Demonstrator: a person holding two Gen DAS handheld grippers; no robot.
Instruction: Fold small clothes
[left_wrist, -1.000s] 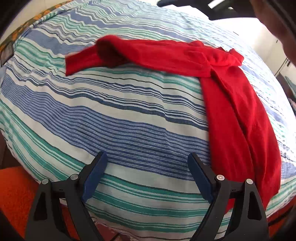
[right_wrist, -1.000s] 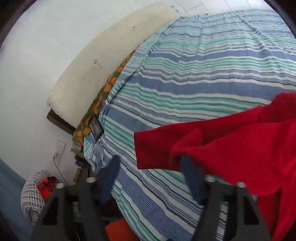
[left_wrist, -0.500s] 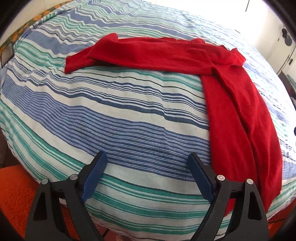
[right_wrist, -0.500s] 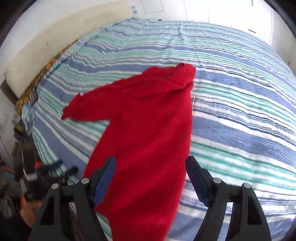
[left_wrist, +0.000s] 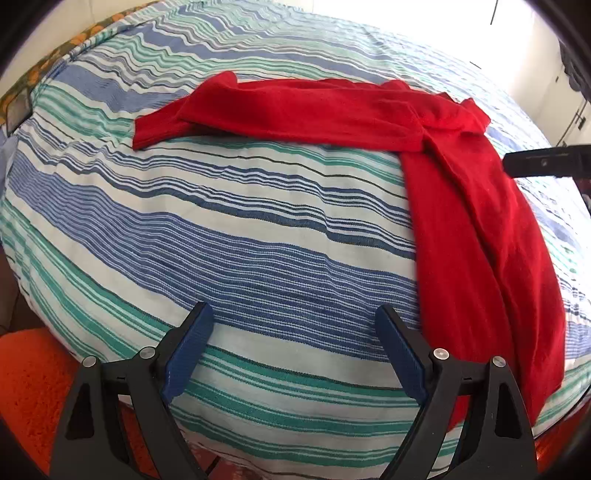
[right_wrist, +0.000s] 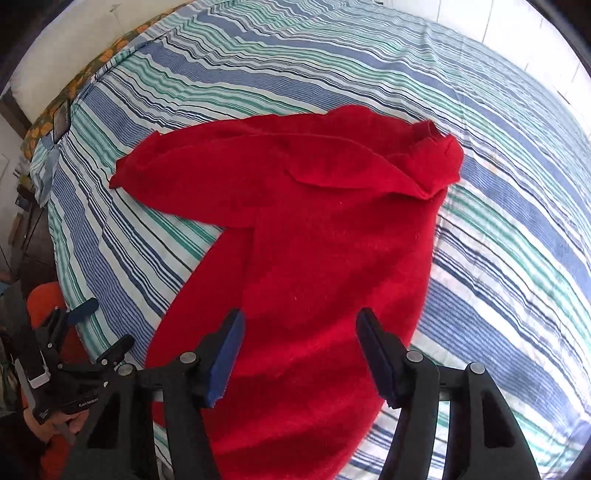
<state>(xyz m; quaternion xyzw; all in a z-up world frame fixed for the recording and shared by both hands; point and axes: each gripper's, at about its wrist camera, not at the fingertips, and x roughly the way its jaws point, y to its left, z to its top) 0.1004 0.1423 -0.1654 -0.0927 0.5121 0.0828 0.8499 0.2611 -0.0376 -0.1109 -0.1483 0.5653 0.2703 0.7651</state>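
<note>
Red sweater (right_wrist: 325, 236) on striped bed (right_wrist: 517, 229), beneath gaping right gripper (right_wrist: 299, 354).

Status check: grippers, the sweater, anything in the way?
Left gripper open, empty, over bare striped bedspread. Right gripper open, empty, above red sweater. Sweater lies on the bed, sleeves folded across to one side. Nothing in the way.

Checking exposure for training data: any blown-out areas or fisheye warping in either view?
Left wrist view: top right is blown out white, the striped blue-green bedspread bulges like a dome. Right wrist view: milder glare at the right edge, red knit sweater evenly lit and sharp.
</note>
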